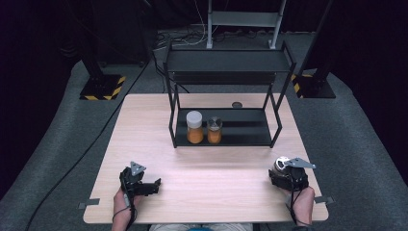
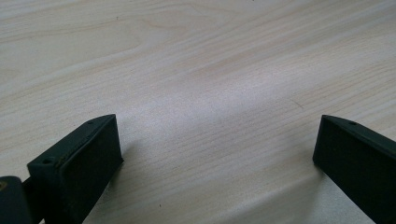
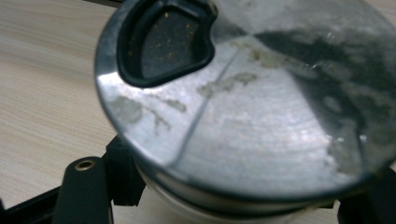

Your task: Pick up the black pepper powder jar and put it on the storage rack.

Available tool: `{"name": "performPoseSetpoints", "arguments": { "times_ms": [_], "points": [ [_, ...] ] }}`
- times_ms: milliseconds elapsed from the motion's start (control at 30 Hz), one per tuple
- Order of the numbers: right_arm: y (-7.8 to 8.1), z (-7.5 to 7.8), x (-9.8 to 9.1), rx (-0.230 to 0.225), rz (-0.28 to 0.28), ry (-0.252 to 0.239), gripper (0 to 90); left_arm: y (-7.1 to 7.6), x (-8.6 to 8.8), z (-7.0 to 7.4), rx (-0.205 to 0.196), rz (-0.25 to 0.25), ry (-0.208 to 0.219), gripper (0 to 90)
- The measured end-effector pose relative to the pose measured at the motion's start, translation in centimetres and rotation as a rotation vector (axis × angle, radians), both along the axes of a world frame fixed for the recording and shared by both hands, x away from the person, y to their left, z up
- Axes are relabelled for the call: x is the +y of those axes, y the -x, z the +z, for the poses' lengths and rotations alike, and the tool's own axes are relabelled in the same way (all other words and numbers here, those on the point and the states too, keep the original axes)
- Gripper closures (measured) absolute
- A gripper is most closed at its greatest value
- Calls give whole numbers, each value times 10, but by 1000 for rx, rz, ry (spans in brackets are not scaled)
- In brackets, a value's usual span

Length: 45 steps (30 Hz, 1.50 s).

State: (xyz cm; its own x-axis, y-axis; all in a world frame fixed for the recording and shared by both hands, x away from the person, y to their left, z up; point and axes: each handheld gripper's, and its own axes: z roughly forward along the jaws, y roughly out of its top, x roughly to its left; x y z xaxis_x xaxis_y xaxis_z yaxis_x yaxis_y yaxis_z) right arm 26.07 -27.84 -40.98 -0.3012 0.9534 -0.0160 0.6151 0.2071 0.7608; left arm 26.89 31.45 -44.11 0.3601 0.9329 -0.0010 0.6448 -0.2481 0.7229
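At the table's near right corner sits a small jar [image 1: 280, 165] with a shiny metal shaker lid [image 3: 247, 93], and the right gripper [image 1: 284, 175] is clamped on it, jaws pressed to its body just under the lid rim. Lid is smooth brushed metal with a dark pour opening and smears; likely slick, so gripping the body below the rim looks like the safer hold than the lid itself. Jar looks stiff, probably glass or hard plastic, light, breakable if dropped. Contents can't be seen here. Keep it upright since the pour hole looks open.

Left gripper [image 1: 144, 186] rests over bare table [image 2: 196, 70] at the near left, jaws spread wide, nothing between them.

Farther back, a black rack [image 1: 226, 60] holds two jars [image 1: 195, 126] of orange powder on its lower shelf, well apart from both grippers.
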Motion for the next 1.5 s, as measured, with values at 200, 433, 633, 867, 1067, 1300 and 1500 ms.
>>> {"name": "performPoseSetpoints", "arguments": {
  "times_ms": [200, 433, 633, 867, 1067, 1300, 1500],
  "points": [
    [2, 1, 3, -7, 16, 7, 306, 0, 0, 0, 0, 0, 0, 5],
    [2, 7, 7, -19, 26, 27, 306, 0, 0, 0, 0, 0, 0, 6],
    [0, 10, 9, -27, 33, 36, 306, 0, 0, 0, 0, 0, 0, 6],
    [-2, 15, 12, -35, 41, 45, 306, 0, 0, 0, 0, 0, 0, 6],
    [-3, 17, 15, -38, 55, 56, 306, 0, 0, 0, 0, 0, 0, 6],
    [-4, 20, 18, -45, 64, 67, 306, 0, 0, 0, 0, 0, 0, 6],
    [-7, 23, 20, -55, 70, 75, 306, 0, 0, 0, 0, 0, -1, 6]
  ]
}}
